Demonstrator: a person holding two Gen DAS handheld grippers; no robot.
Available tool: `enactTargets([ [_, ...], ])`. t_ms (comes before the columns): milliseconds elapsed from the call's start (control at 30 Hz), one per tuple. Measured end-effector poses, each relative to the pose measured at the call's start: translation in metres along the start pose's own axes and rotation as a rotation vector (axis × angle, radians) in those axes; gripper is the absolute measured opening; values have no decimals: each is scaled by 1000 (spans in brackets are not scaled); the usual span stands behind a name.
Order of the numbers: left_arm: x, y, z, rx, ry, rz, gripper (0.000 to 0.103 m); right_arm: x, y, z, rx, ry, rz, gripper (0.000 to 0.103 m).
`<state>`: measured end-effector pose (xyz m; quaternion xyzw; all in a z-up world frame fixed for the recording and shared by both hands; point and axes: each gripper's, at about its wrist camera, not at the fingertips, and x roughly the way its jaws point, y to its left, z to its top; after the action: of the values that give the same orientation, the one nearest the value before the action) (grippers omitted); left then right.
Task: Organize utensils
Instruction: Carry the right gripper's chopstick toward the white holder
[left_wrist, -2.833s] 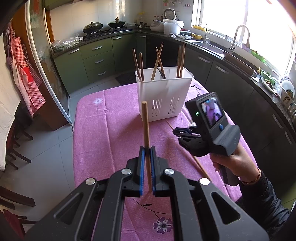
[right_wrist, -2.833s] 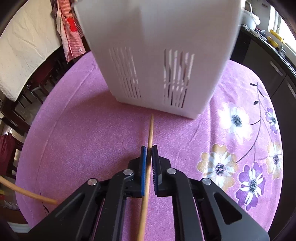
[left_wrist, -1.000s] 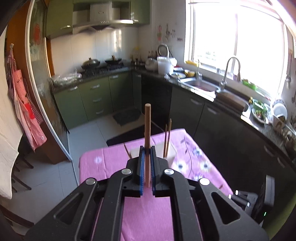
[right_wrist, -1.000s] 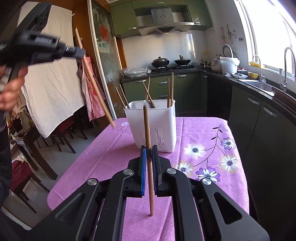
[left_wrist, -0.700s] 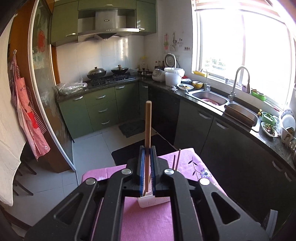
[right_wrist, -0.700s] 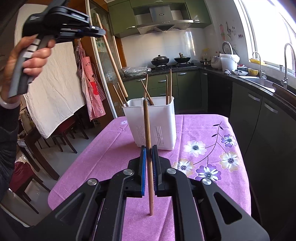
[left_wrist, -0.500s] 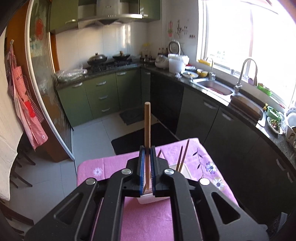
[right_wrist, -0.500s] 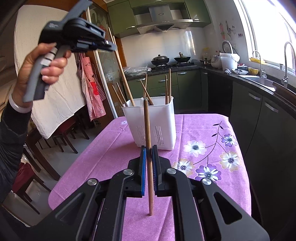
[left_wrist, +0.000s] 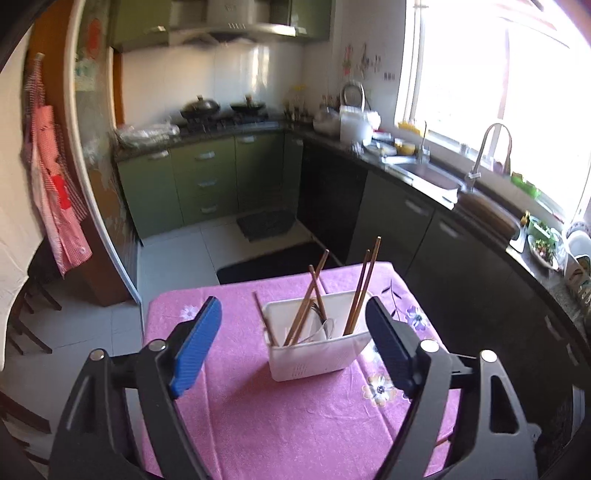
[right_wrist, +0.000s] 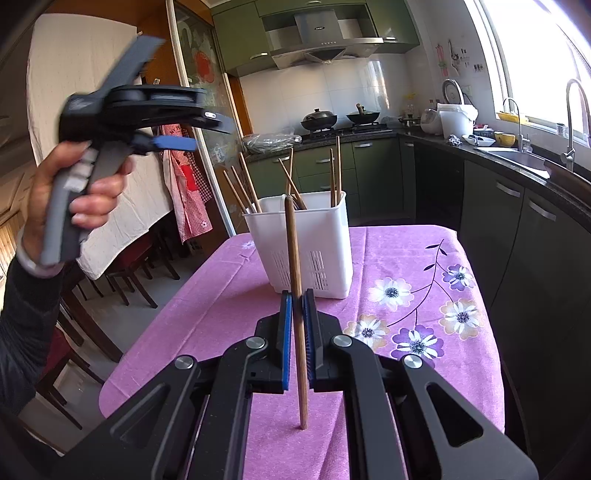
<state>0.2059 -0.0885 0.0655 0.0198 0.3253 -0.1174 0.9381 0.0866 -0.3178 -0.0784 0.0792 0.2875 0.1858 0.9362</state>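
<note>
One white slotted utensil holder (left_wrist: 317, 341) is seen standing on the pink flowered tablecloth (left_wrist: 258, 413) of a kitchen table, toward the far end of the cloth in the left wrist view. From above, wooden chopsticks (left_wrist: 360, 291) are counted leaning inside it: two together at the right side, two crossed near the middle, and one or two more at the left edge, where the blur makes the count uncertain. In the right wrist view about seven stick ends (right_wrist: 337, 168) are made out rising above the holder's (right_wrist: 306, 247) rim, though overlapping ones cannot be separated with confidence. Something pale and curved is glimpsed at the bottom of the holder, too small to be named.

The left gripper (left_wrist: 293, 345) is held high over the table with its two blue-padded fingers (left_wrist: 194, 349) spread wide apart, and nothing is gripped between them; the holder is framed in the gap below. In the right wrist view the same tool (right_wrist: 147, 122) is seen raised at the upper left, grasped by one hand (right_wrist: 72, 188), blurred.

The right gripper (right_wrist: 297, 336) is closed tightly on one chopstick (right_wrist: 294, 295), which is clamped near its lower third and kept almost upright, slightly tilted. Its lower tip is seen above the cloth (right_wrist: 406, 258), in front of the holder; whether the tip touches the cloth cannot be told. Its upper end is seen against the holder's front wall.

Two dark pans (right_wrist: 319, 120) are seen on the stove behind, and one tap (left_wrist: 487, 151) is seen at the sink under the window.
</note>
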Motion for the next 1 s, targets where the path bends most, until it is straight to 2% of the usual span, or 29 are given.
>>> enactTargets([
  [100, -33, 10, -39, -12, -65, 10, 91, -1, -2, 7, 8, -13, 6, 7],
  [300, -48, 24, -117, -5, -63, 98, 91, -12, 1, 50, -24, -100, 5, 4],
  [467, -35, 40, -151, -2, 9, 124, 91, -10, 2, 74, -10, -107, 26, 3],
  [567, -31, 44, -156, 4, 19, 142, 91, 9, -9, 76, 29, -28, 0, 5],
  [633, -31, 43, -157, 12, 11, 148, 91, 39, -22, 71, 51, 83, -32, 26],
  [667, -32, 44, -157, 11, 6, 143, 91, 52, -28, 68, 71, 122, -42, 29],
  [700, -33, 43, -156, 10, 3, 135, 91, 73, -35, 61, 79, 200, -68, 32],
  [800, -37, 41, -157, 30, -8, 118, 91, 125, -60, 41, 146, 342, -129, 32],
  [900, -43, 41, -161, 62, -35, 123, 91, 161, -85, 25, 220, 437, -208, 31],
  [1000, -44, 44, -163, 79, -41, 111, 91, 186, -101, 15, 306, 514, -237, 31],
])
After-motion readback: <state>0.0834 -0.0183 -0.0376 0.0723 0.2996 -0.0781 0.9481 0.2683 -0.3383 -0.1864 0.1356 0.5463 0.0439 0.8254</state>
